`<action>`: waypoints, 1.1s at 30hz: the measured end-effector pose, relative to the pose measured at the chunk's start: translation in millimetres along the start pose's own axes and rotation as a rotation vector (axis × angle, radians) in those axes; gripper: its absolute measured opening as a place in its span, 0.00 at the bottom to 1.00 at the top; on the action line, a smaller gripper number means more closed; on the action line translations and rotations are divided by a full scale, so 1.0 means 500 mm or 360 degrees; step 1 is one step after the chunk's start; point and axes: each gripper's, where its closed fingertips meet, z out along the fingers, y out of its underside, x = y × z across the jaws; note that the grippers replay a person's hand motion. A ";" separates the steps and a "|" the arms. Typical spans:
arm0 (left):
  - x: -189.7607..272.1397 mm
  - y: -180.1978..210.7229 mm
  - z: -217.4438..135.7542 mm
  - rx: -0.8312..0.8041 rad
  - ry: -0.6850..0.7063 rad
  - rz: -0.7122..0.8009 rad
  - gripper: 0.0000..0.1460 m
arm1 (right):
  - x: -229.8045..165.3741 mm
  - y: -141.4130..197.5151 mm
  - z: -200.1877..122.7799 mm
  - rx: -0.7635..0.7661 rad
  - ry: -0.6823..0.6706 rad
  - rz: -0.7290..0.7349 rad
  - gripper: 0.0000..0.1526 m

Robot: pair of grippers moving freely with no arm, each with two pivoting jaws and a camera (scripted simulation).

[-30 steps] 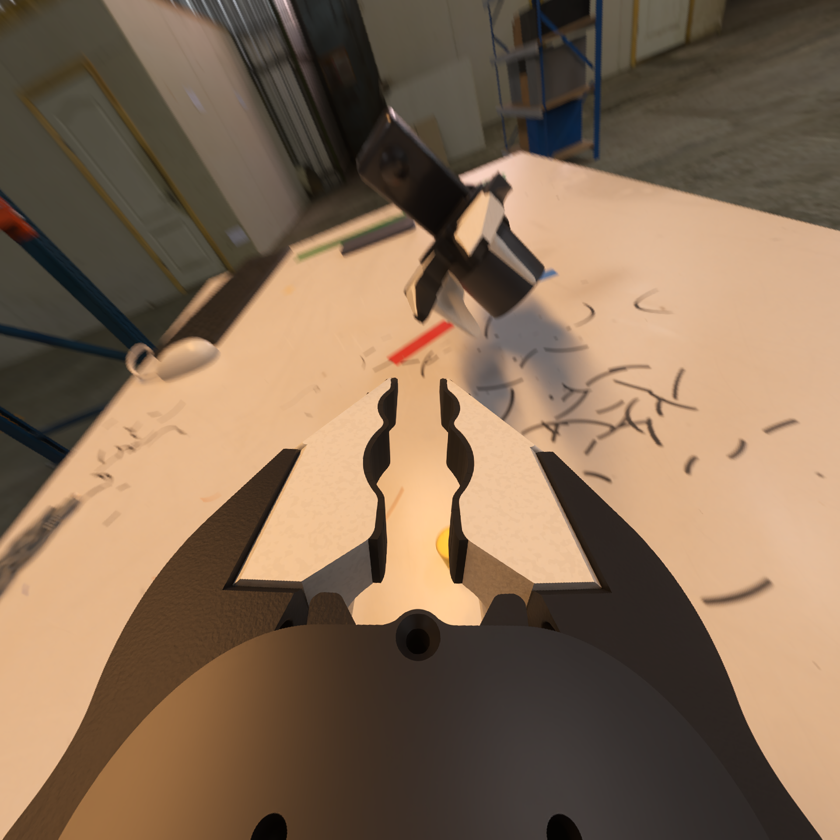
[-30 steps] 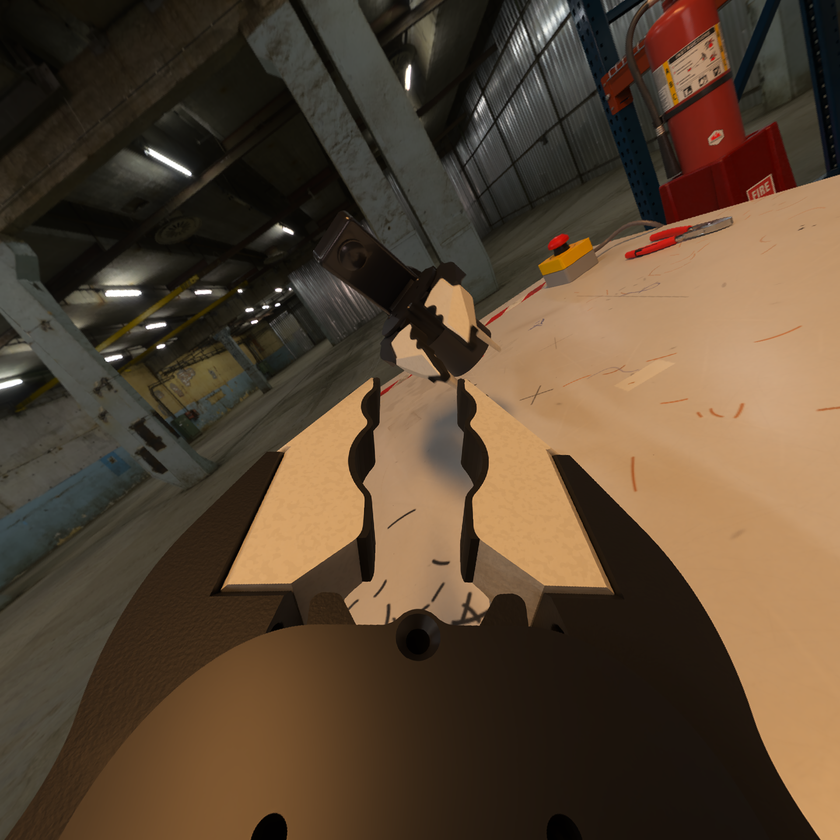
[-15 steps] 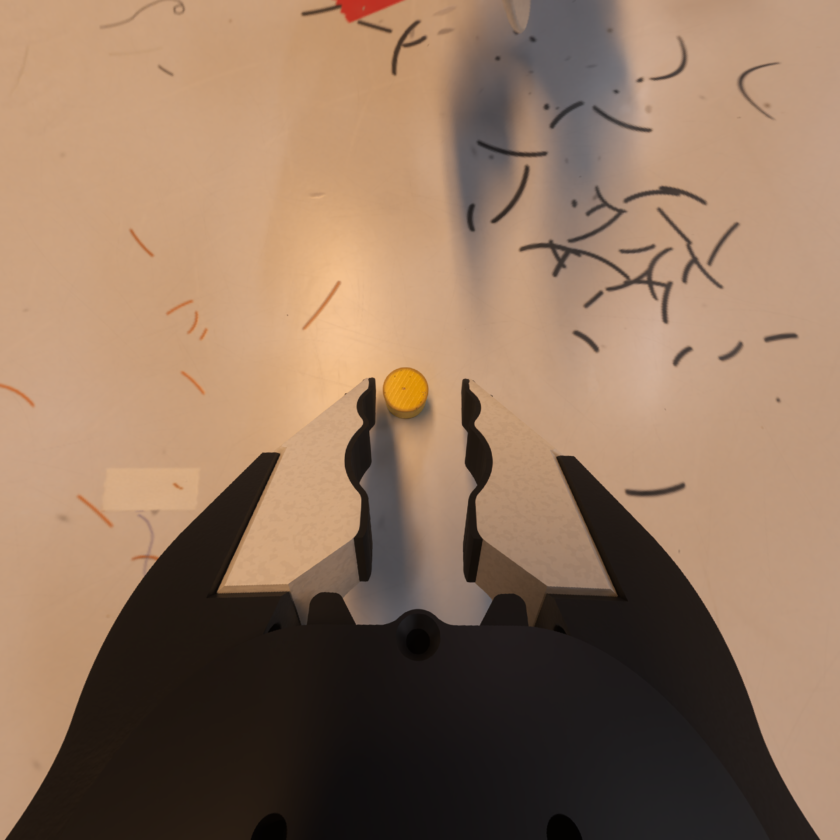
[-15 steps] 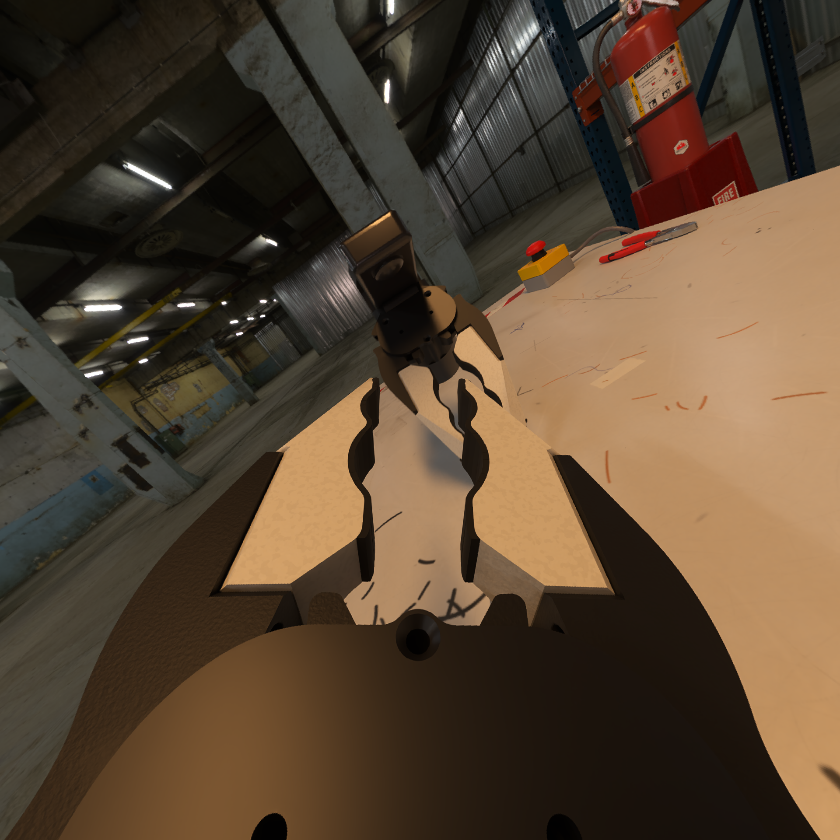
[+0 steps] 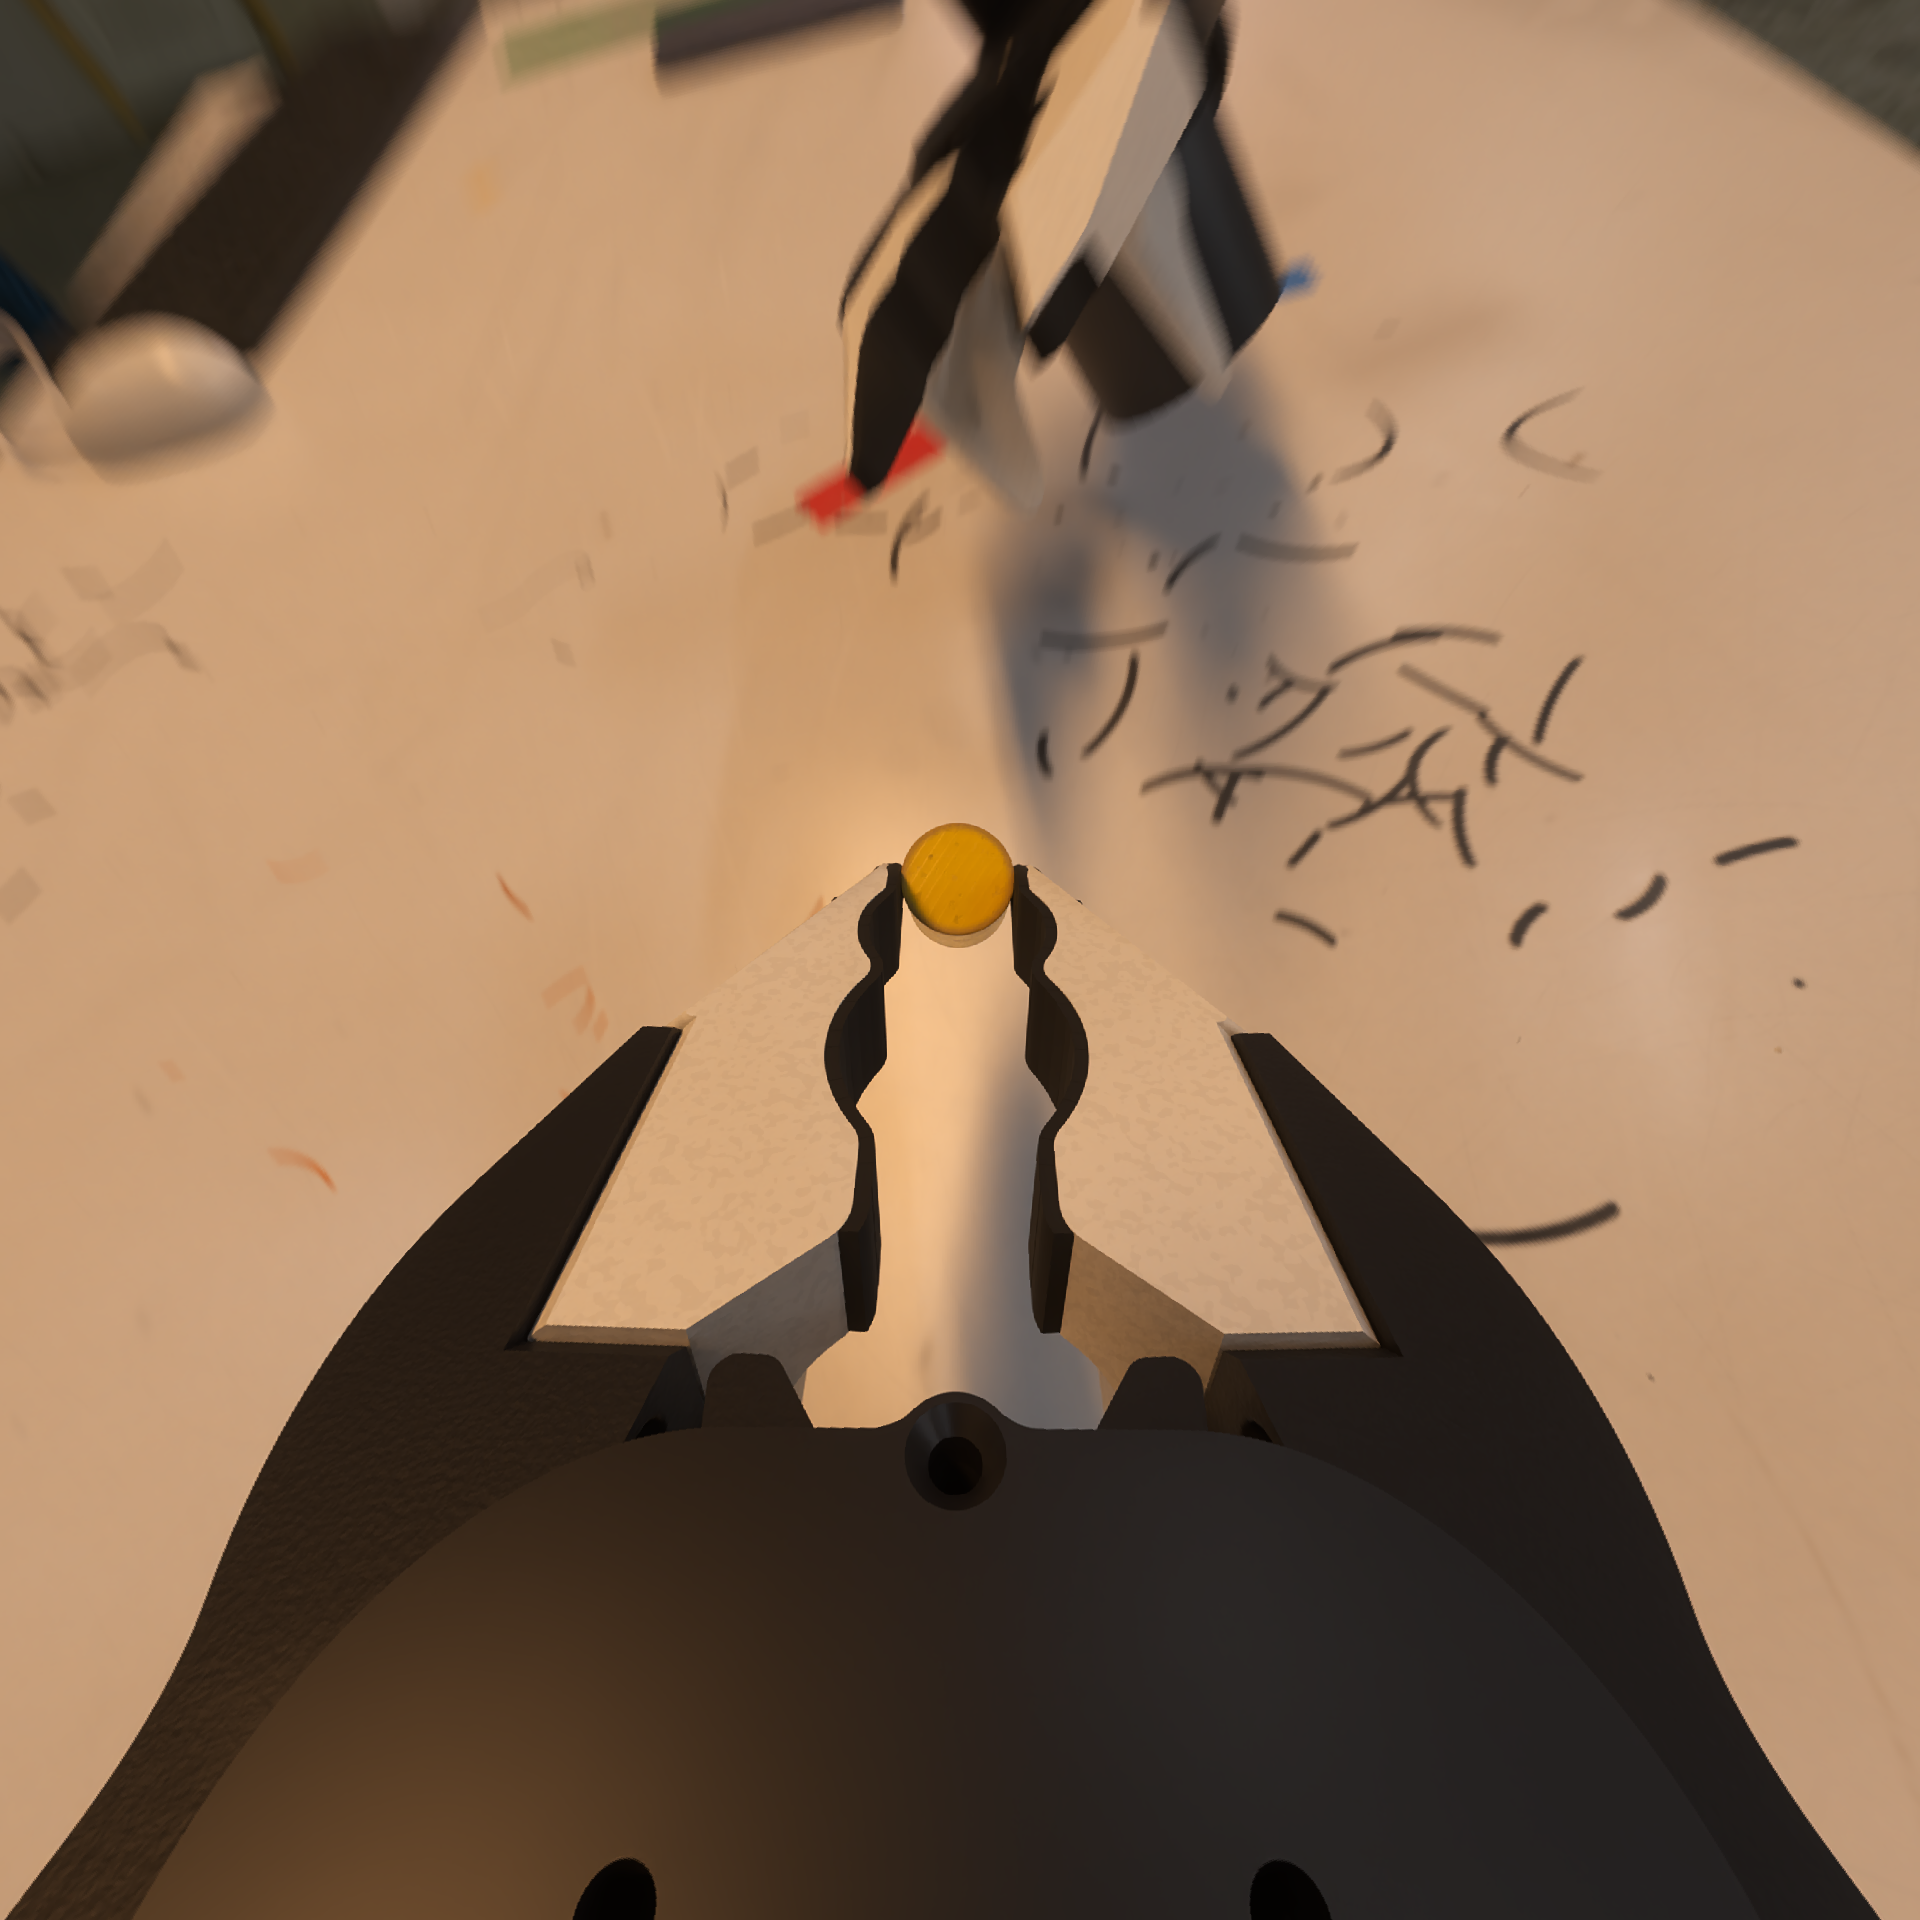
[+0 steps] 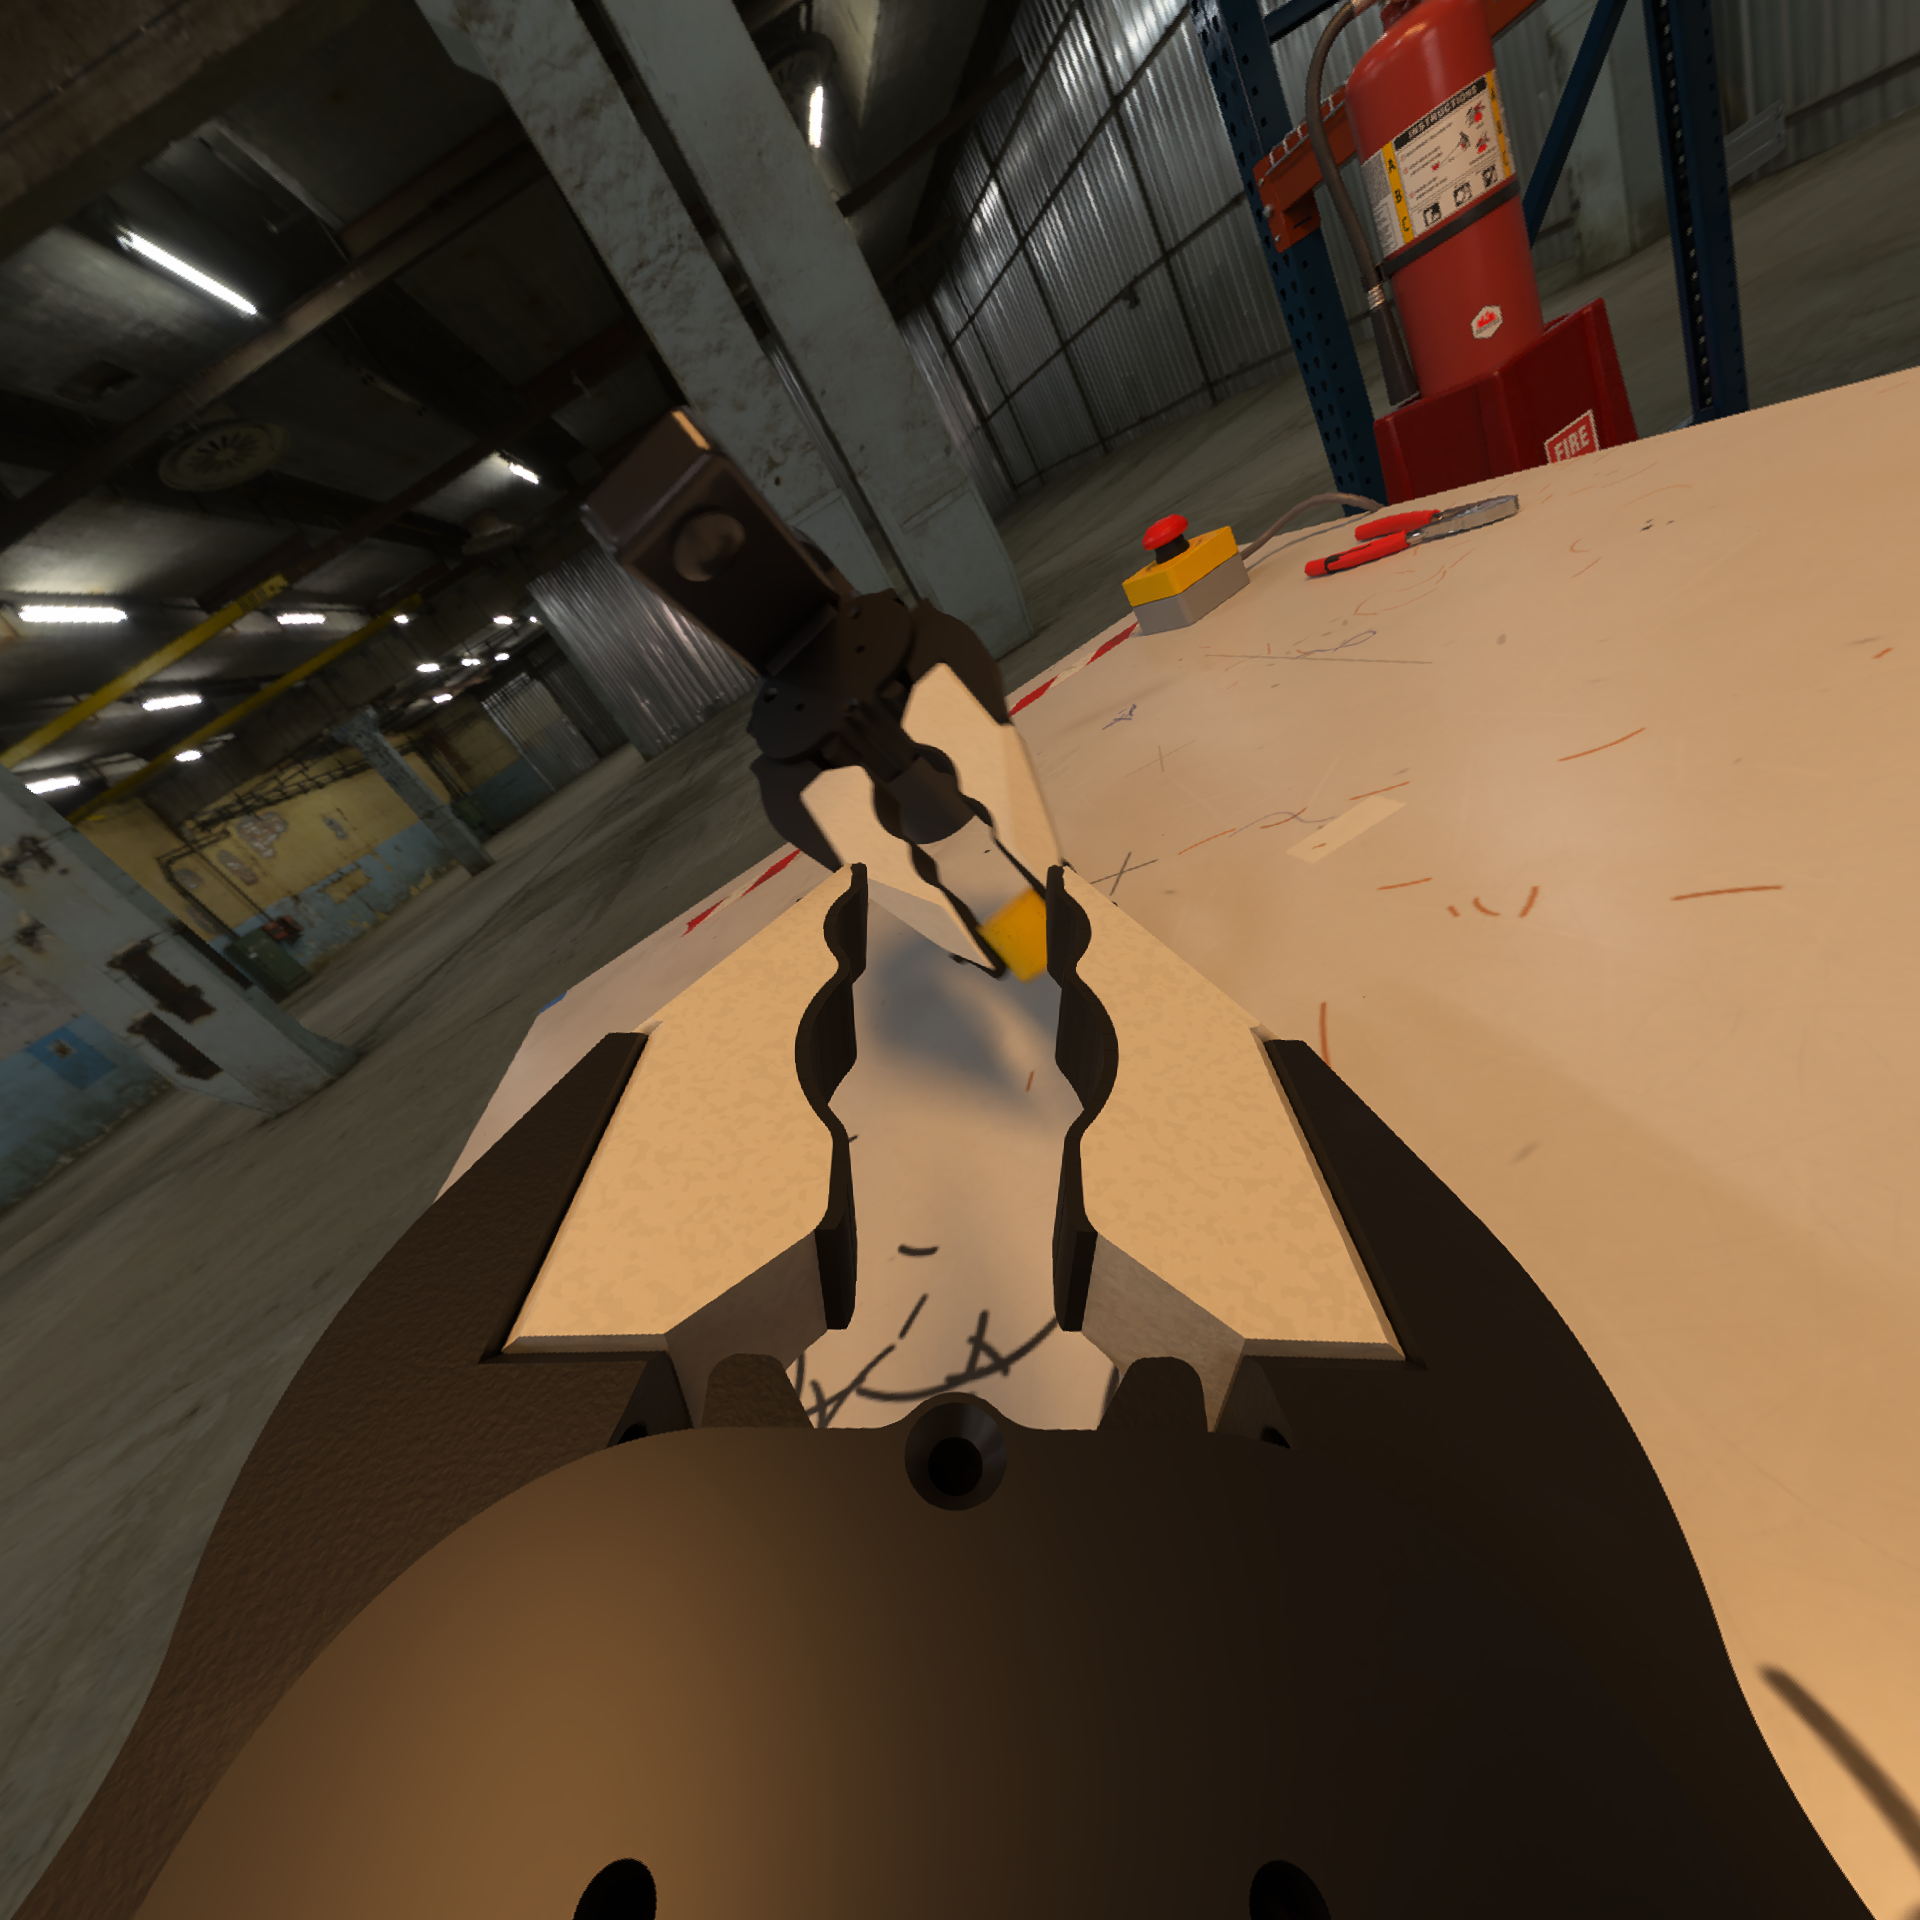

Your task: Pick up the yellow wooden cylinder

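The yellow wooden cylinder (image 5: 956, 878) is pinched end-on between the tips of my left gripper (image 5: 956, 875), which is shut on it. In the right wrist view the left gripper (image 6: 997, 935) angles down and holds the cylinder (image 6: 1016, 930) a little above the pale table (image 6: 1558, 1039), with a shadow under it. My right gripper (image 6: 956, 875) is open and empty, hovering low over the table and facing the left one. It shows blurred at the top of the left wrist view (image 5: 1039, 260).
A white mug (image 5: 156, 384) lies at the table's left edge. A red strip (image 5: 873, 478) and black scribbles (image 5: 1403, 748) mark the top. A yellow button box (image 6: 1184, 571), red pliers (image 6: 1403, 530) and a fire extinguisher (image 6: 1444, 208) stand far off.
My left gripper has closed its jaws on the cylinder, tilted up from looking straight down, and raised it off the table. The right gripper has stayed open and shifted only slightly.
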 end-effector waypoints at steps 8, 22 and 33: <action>0.035 -0.051 -0.010 0.0224 -0.0016 0.0308 0.14 | -0.021 0.027 0.015 -0.0130 -0.0060 -0.0033 0.22; 0.055 -0.035 0.008 0.0117 0.0045 0.0354 0.14 | -0.032 0.026 0.016 -0.0139 -0.0077 -0.0068 0.22; 0.055 -0.024 0.021 0.0025 -0.0046 0.0430 0.14 | -0.023 0.069 0.036 -0.0305 0.0043 -0.0145 0.21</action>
